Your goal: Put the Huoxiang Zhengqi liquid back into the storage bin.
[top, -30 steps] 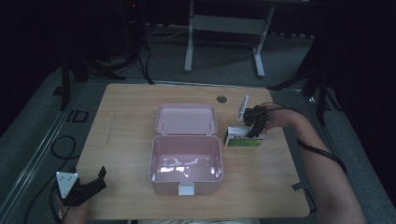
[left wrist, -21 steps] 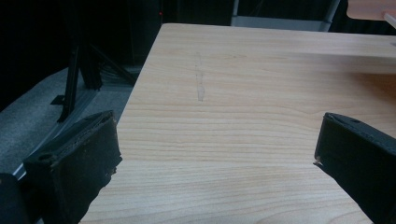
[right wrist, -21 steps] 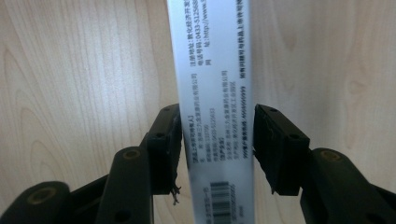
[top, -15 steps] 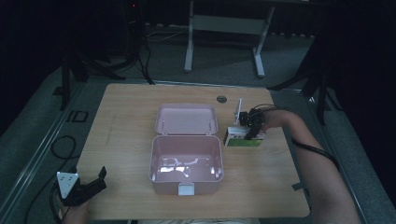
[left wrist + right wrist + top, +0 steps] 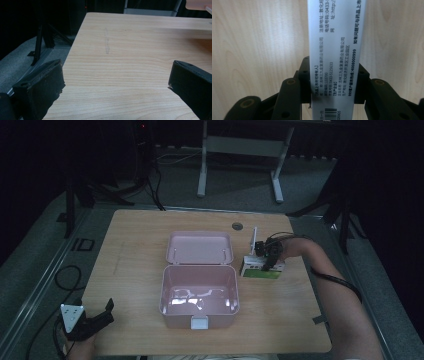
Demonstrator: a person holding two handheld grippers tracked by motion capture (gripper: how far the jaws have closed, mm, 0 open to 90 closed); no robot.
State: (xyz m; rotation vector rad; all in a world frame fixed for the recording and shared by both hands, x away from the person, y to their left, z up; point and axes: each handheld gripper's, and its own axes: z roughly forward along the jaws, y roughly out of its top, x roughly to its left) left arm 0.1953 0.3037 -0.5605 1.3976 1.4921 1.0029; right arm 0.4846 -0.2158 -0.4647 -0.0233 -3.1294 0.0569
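Right tool (image 5: 266, 261) grips white box (image 5: 335, 50), long axis along jaws

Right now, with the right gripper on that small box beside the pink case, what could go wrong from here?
The right gripper pinches the white and green box across its narrow printed side, so the box might twist or slip when lifted. The box sits close to the open pink case; a low carry could catch its rim. The left gripper is open near the table corner, not steadying the case.
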